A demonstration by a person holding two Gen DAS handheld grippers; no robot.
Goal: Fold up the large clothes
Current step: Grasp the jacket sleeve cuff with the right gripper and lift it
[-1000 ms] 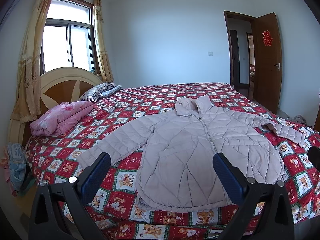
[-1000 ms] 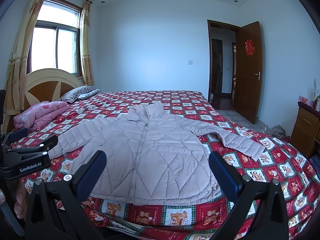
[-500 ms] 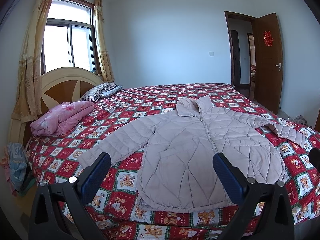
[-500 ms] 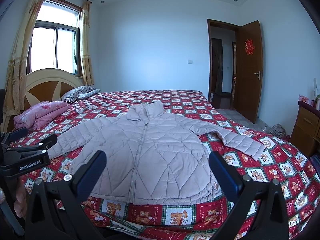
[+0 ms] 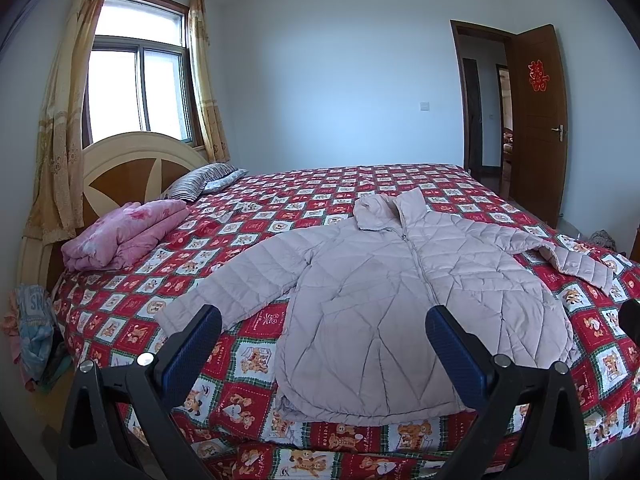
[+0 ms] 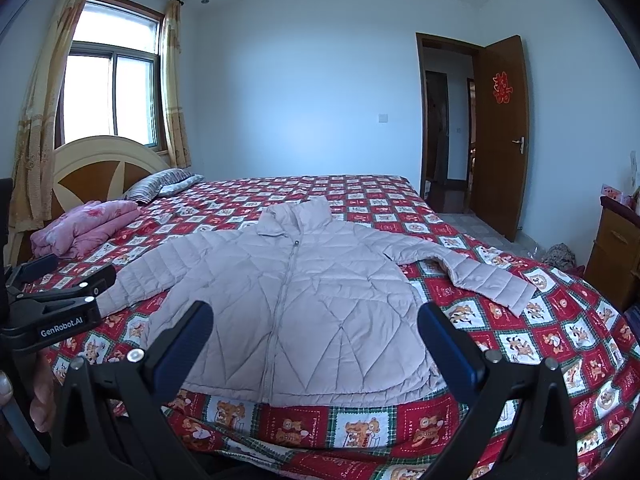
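Observation:
A pale pink-grey quilted jacket (image 5: 384, 292) lies flat, front up and zipped, on the bed with both sleeves spread out; it also shows in the right wrist view (image 6: 296, 296). Its hem is at the near bed edge. My left gripper (image 5: 324, 344) is open and empty, held in front of the hem, off the bed. My right gripper (image 6: 316, 344) is open and empty, also in front of the hem. The left gripper shows from the side in the right wrist view (image 6: 60, 292), near the left sleeve cuff.
The bed (image 5: 320, 204) has a red checked cover. A folded pink blanket (image 5: 124, 236) and a striped pillow (image 5: 200, 180) lie by the headboard. A wooden door (image 6: 500, 136) stands open at the right. A wooden cabinet (image 6: 612, 252) stands at the far right.
Both views have shifted very slightly; the jacket has not moved and both grippers stay open.

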